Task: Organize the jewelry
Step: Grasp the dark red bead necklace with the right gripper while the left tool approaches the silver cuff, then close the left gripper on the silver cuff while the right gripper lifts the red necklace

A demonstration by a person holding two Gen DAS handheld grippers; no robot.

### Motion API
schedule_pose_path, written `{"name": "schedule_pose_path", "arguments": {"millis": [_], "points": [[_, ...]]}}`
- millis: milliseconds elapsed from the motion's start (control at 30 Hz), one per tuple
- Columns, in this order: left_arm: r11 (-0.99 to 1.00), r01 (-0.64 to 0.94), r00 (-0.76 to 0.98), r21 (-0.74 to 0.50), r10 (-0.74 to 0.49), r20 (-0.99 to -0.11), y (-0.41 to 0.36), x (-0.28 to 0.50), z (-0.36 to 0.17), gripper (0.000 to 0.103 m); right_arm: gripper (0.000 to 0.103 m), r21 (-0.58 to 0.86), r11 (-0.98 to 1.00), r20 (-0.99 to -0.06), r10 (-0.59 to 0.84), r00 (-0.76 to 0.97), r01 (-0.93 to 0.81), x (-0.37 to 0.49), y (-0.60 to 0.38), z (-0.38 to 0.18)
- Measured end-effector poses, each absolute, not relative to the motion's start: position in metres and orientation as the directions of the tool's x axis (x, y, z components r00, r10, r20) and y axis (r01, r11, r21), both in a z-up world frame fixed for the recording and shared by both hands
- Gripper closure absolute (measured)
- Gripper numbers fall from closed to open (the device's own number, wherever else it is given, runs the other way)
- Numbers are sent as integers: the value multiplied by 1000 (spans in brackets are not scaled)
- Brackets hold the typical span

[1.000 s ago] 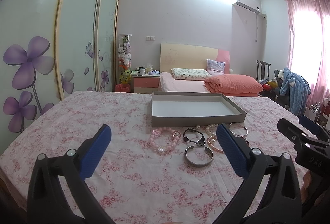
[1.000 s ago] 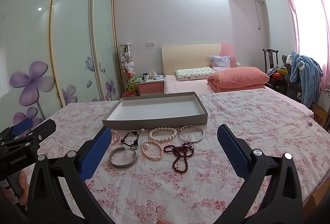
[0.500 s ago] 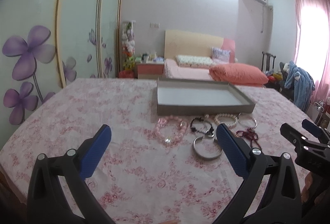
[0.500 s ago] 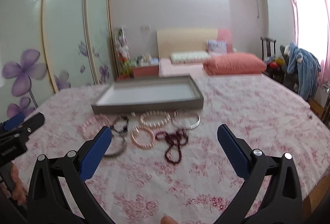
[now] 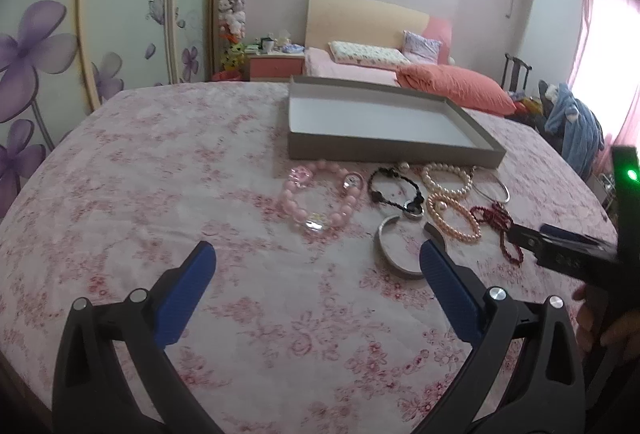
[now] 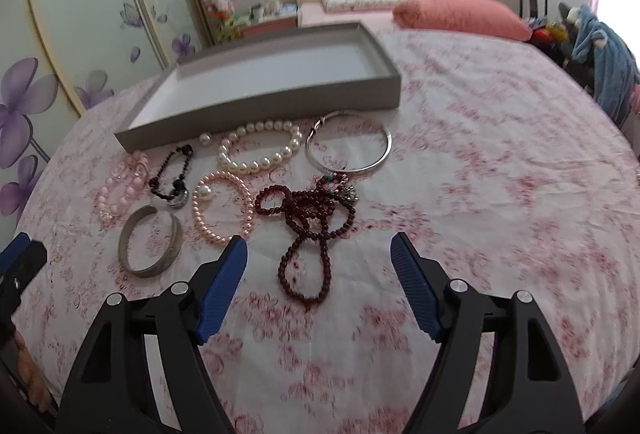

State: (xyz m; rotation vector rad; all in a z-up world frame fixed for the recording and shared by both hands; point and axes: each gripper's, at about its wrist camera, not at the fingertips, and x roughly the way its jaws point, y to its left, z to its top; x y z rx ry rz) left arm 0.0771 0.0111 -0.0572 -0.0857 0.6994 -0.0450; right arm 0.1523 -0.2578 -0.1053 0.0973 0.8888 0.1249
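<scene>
The left tongs point(image 5: 316, 262) are wide apart with nothing between them; they hang over the bed cover point(image 5: 160, 194). Just past their right blue tip lies the silver cuff point(image 5: 390, 254); ahead of them sits the pink bead bracelet point(image 5: 320, 198), and next to it the black cord bracelet point(image 5: 394, 190).

The right tongs point(image 6: 319, 254) are apart too, and hold nothing; they have just been closing a bit. Right by their left tip is the peach pearl bracelet point(image 6: 222, 210); between the tips, a little ahead, lies the dark red bead string point(image 6: 308, 222) in a loose tangle. Past that are the white pearl bracelet point(image 6: 260, 146) and the thin silver bangle point(image 6: 348, 146). The grey tray point(image 6: 260, 102) is behind all of it, and nothing is in it yet.

I think the red string is next; here is what could go wrong. The string is all looped up, so the tongs may pinch only one loop and the rest will drag or swing. One loop touches a small charm beside the bangle; it could come along too. The cover is soft, so the tips might grab cloth. The two tongs are near each other and could bump.
</scene>
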Motion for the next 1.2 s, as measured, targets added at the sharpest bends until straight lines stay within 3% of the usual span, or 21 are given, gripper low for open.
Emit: {"name": "schedule_pose_path", "arguments": {"millis": [167, 267, 400, 500, 1000, 1200], "points": [[996, 64, 739, -69, -93, -667, -7, 88, -63, 4, 37, 90, 993, -796, 120, 593, -80, 170, -248, -113], [995, 79, 723, -56, -96, -684, -15, 96, -66, 4, 48, 59, 994, -795, 99, 599, -87, 172, -243, -112], [994, 99, 702, -47, -104, -704, -25, 106, -69, 4, 82, 24, 994, -780, 86, 620, -108, 172, -238, -112], [993, 109, 687, -41, -105, -719, -32, 113, -73, 4, 90, 20, 993, -776, 88, 625, -116, 165, -241, -110], [992, 125, 590, 24, -55, -805, -69, 154, -102, 4, 93, 36, 999, -770, 44, 637, -25, 165, -284, -113], [994, 110, 581, 10, -56, -812, -68, 164, -107, 13, 93, 44, 999, -771, 52, 634, -28, 163, -286, -114]]}}
